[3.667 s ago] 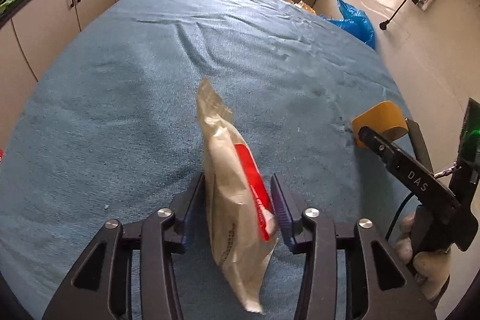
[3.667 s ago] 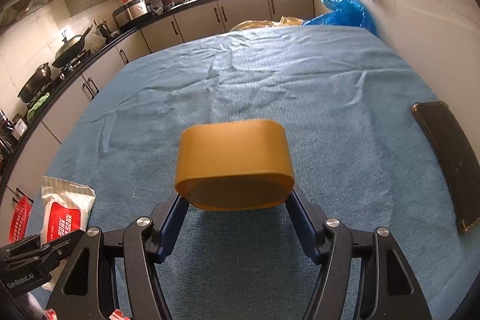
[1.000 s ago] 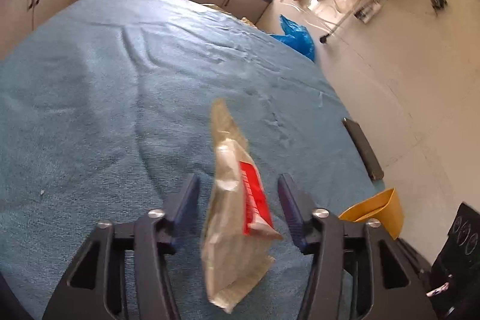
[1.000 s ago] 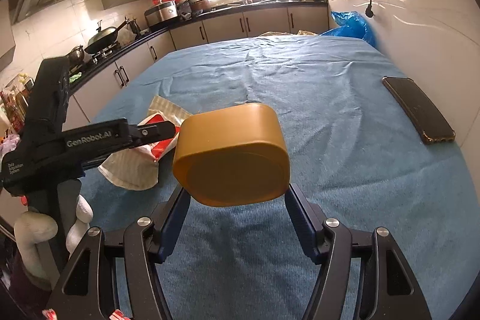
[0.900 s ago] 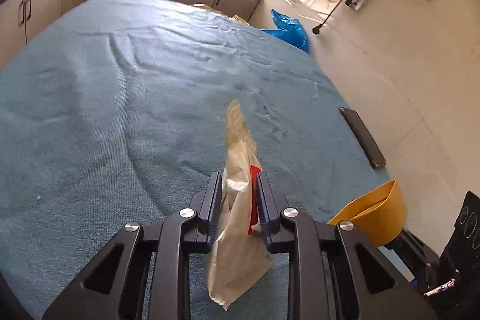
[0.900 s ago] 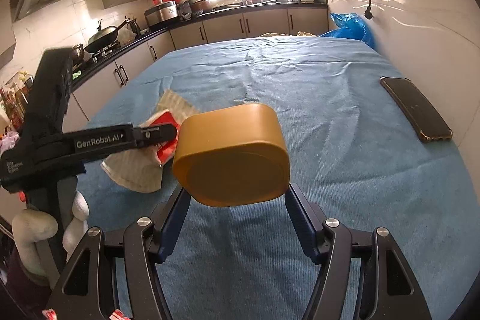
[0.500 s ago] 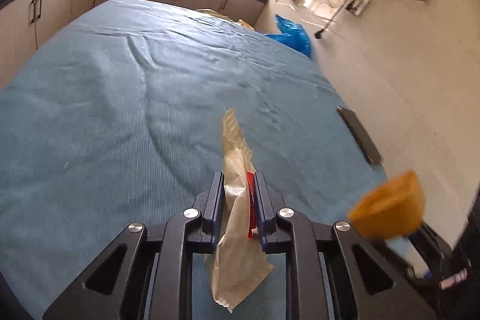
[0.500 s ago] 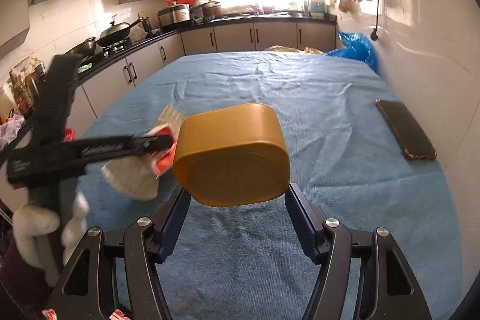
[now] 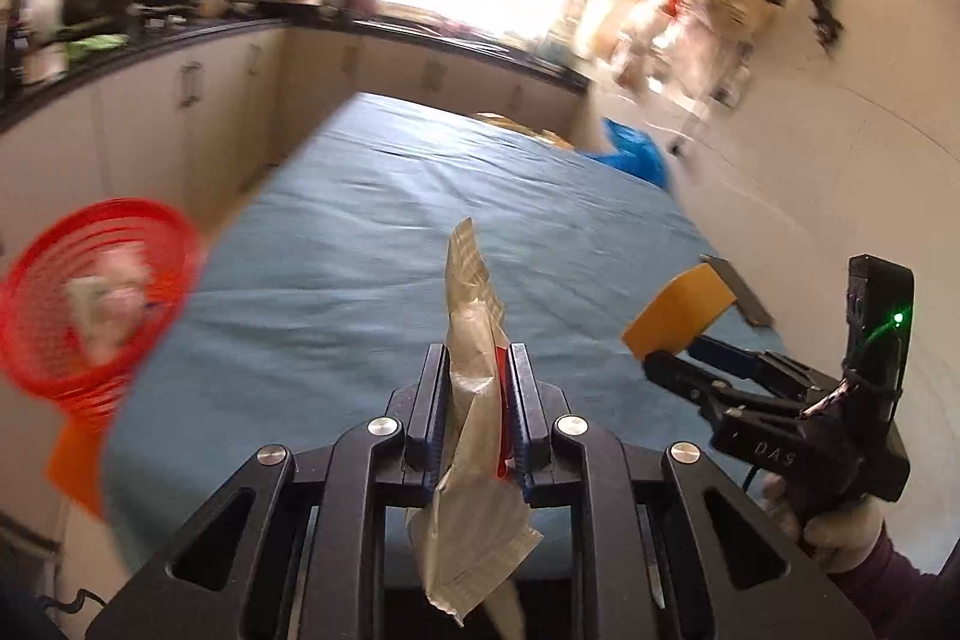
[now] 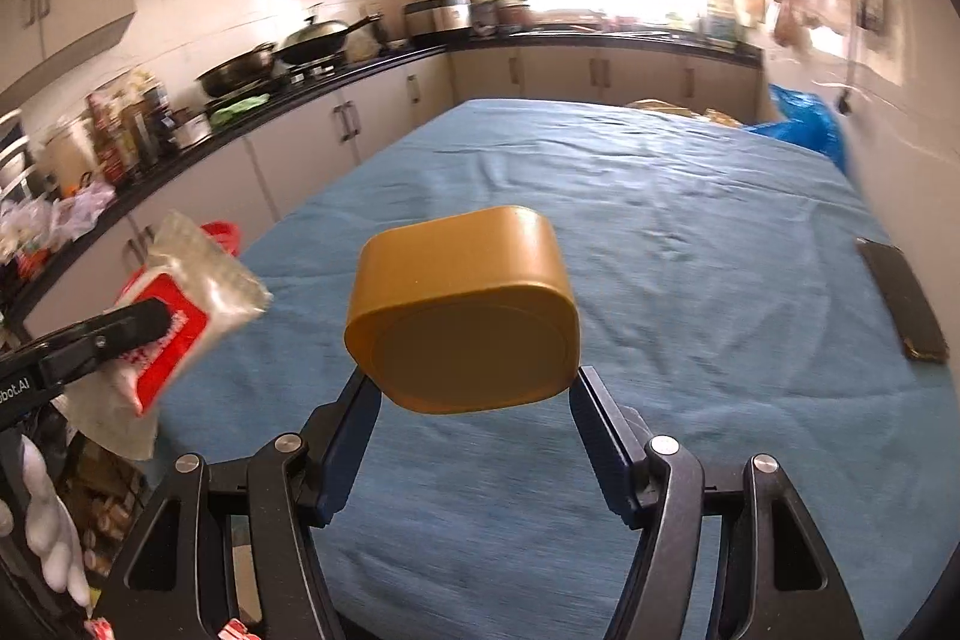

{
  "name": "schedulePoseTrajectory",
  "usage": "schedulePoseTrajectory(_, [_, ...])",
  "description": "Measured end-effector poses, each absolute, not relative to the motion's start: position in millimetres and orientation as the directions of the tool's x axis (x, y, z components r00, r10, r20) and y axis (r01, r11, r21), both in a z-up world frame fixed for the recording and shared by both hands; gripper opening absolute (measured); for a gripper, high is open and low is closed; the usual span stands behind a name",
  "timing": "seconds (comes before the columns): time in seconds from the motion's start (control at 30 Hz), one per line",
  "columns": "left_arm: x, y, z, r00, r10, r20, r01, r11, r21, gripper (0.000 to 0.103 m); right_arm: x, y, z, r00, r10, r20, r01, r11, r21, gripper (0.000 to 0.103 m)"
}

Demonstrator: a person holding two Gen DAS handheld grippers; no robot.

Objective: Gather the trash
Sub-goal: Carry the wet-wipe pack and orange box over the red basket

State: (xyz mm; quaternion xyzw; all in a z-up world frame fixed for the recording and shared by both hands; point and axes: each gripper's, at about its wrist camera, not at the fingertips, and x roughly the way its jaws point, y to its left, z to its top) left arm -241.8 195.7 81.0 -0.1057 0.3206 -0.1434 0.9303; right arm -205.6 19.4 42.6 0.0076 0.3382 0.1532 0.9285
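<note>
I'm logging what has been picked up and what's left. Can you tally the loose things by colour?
White and red: 1, wet-wipe packet
Mustard yellow: 1, plastic container
Black: 1, phone
Red: 1, mesh basket
Blue: 1, plastic bag
Total: 5

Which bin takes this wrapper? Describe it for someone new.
Find the blue-covered table; off its left edge sits a round red mesh basket, beside the pale cabinets. It is the only red container, with some whitish trash already inside.
</note>
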Motion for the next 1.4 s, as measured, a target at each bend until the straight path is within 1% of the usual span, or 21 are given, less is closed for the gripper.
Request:
schedulePoseTrajectory(0.17, [-262.8,241.7,81.5,0.809,-0.137,-0.572,0.03,0.981,-0.192,0.018,-201.3,59.4,41.8,0.7,0.341,-0.628,-0.361,0.927,0.101,0.07])
schedulePoseTrajectory(0.3, [-273.3,272.8,82.2,0.818,-0.013,-0.575,-0.084,0.987,-0.14,0.018,-198.2,85.4,39.5,0.68,0.372,-0.632,-0.41,0.907,0.092,0.07])
schedulePoseTrajectory(0.43, [-278.8,296.6,81.6,0.806,0.086,-0.586,-0.173,0.98,-0.095,0.018,-198.5,101.7,37.1,0.666,0.394,-0.633,-0.443,0.892,0.09,0.07])
schedulePoseTrajectory(0.53, [-280.9,306.3,81.8,0.796,0.129,-0.592,-0.21,0.975,-0.07,0.018,-200.3,107.6,35.3,0.657,0.408,-0.634,-0.46,0.883,0.092,0.07])
schedulePoseTrajectory(0.8, [-281.4,298.1,82.6,0.789,0.18,-0.587,-0.235,0.972,-0.019,0.018,-201.3,106.7,34.0,0.653,0.414,-0.634,-0.463,0.881,0.097,0.07])
schedulePoseTrajectory(1.13, [-277.3,285.4,79.7,0.786,0.178,-0.593,-0.216,0.976,0.007,0.018,-204.0,95.3,35.9,0.662,0.412,-0.627,-0.45,0.886,0.107,0.07])
schedulePoseTrajectory(1.4, [-274.4,285.1,77.5,0.784,0.175,-0.596,-0.214,0.977,0.005,0.018,-201.7,94.3,41.8,0.652,0.427,-0.626,-0.456,0.881,0.127,0.07])
